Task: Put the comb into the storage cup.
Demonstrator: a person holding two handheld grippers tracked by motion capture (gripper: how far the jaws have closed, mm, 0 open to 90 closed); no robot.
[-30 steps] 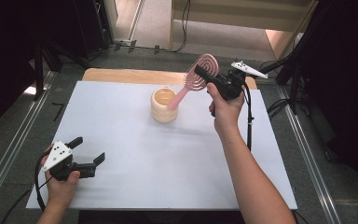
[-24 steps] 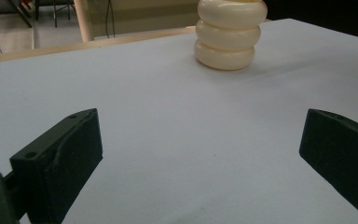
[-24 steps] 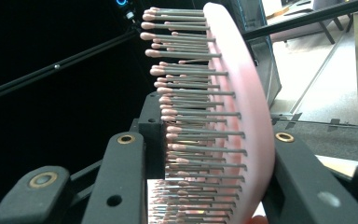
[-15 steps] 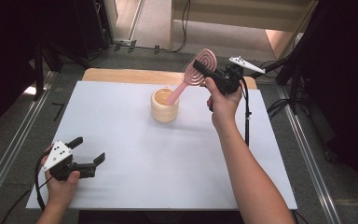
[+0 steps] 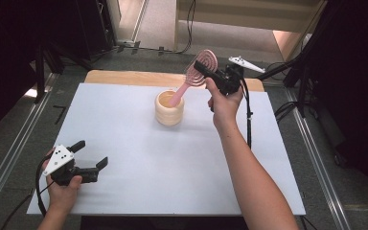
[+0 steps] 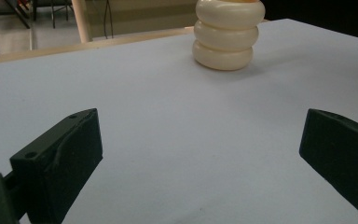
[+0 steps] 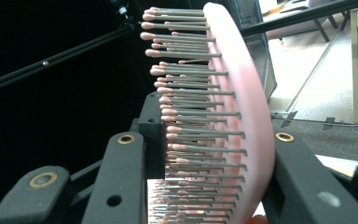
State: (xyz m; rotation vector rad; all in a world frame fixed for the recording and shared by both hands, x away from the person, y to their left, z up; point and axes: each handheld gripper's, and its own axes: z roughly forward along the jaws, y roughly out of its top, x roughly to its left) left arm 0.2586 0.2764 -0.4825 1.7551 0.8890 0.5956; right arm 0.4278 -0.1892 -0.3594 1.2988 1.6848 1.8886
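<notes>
A pink hairbrush [image 5: 199,72] stands tilted over the cream ribbed cup [image 5: 168,111] at the middle back of the white table, its handle end dipping into the cup's mouth. My right gripper [image 5: 202,69] is shut on the brush's round head. In the right gripper view the jaws of that gripper [image 7: 205,177] clamp the head [image 7: 244,107], bristles pointing left. My left gripper [image 5: 90,154] rests at the table's front left, open with nothing between its jaws. From the left gripper [image 6: 200,154] the cup [image 6: 226,39] stands well ahead.
The white tabletop [image 5: 134,143] has a wooden strip [image 5: 124,76] along its far edge. Dark stands and cables surround the table, and metal rails [image 5: 9,158] run along the floor at both sides.
My right hand has tipped the brush a little steeper, with the head slightly higher and the handle end staying at the cup. The left gripper has not moved.
</notes>
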